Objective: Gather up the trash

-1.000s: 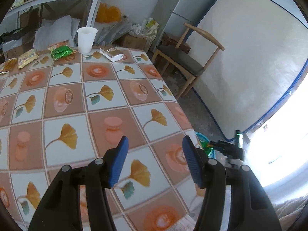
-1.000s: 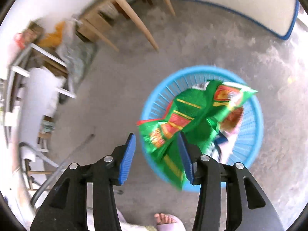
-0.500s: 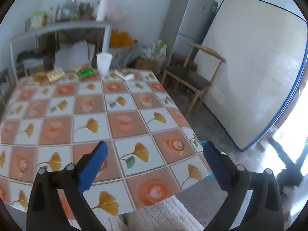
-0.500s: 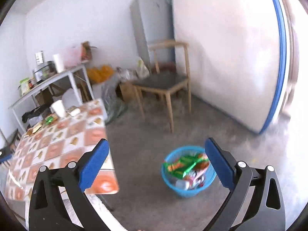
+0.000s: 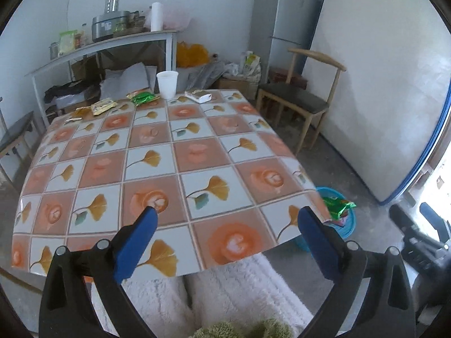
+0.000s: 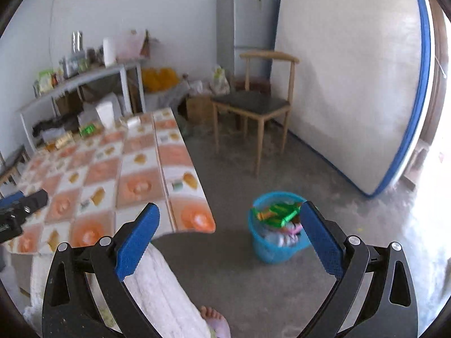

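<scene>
White walls, grey floor (image 6: 324, 183), a wooden chair (image 6: 253, 104), a fridge (image 6: 245, 25), a leaning mattress (image 6: 349, 79), bright doorway light.

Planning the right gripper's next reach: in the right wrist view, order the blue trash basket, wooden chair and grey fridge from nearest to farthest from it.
From the right gripper:
1. Blue trash basket, on the floor just ahead, right of the table.
2. Wooden chair, farther back, beside the mattress.
3. Grey fridge, against the back wall behind the chair.
</scene>
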`<act>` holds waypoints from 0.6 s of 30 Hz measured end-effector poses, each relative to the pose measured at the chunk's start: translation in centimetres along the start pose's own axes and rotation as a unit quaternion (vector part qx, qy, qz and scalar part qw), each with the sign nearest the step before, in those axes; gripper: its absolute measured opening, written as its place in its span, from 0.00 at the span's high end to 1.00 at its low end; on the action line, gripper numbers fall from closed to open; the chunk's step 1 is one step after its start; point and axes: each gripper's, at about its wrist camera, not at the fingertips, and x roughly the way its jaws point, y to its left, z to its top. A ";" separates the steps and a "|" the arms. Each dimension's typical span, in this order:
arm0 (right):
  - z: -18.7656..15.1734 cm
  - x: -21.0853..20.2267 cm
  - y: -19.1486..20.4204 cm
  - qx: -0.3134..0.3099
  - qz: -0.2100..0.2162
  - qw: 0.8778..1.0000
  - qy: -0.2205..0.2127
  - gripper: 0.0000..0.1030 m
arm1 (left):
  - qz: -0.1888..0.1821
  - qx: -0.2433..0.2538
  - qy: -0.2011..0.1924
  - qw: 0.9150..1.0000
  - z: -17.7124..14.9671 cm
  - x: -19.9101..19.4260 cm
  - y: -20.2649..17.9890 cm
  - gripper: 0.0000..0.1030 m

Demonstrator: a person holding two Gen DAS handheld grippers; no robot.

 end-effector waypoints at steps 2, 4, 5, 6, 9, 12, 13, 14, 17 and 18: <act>-0.2 -0.2 0.4 -0.006 -0.005 1.000 0.008 0.07 | 0.013 -0.001 0.003 1.000 -0.3 0.1 0.0 0.05; -0.4 -0.2 0.4 -0.002 -0.007 1.000 0.015 0.07 | 0.029 0.003 0.006 1.000 -0.4 0.3 -0.1 0.05; -0.5 -0.2 0.2 0.003 -0.005 1.000 0.020 0.07 | 0.038 0.002 0.007 0.999 -0.5 0.3 -0.1 0.05; -0.5 -0.1 0.1 0.006 -0.005 1.000 0.027 0.07 | 0.046 -0.001 0.008 0.999 -0.5 0.4 0.0 0.05; -1.1 -0.2 -0.3 0.012 -0.008 0.999 0.034 0.07 | 0.059 -0.012 0.014 0.998 -0.5 0.6 0.4 0.05; -1.2 -0.3 -0.8 0.014 -0.014 0.999 0.039 0.07 | 0.065 -0.012 0.020 0.998 -0.5 0.7 0.5 0.05; -1.3 -0.4 -1.0 0.015 -0.016 0.999 0.040 0.07 | 0.065 -0.014 0.026 0.997 -0.6 0.9 0.6 0.05; -1.3 -0.3 -1.1 0.015 -0.018 0.999 0.041 0.07 | 0.062 -0.019 0.034 0.997 -0.7 1.2 0.7 0.05; -1.4 -0.2 -1.3 0.016 -0.021 0.999 0.046 0.07 | 0.065 -0.025 0.044 0.997 -0.8 1.4 0.9 0.05; -1.5 -0.1 -1.4 0.017 -0.021 0.998 0.049 0.07 | 0.066 -0.025 0.045 0.996 -0.8 1.5 1.0 0.05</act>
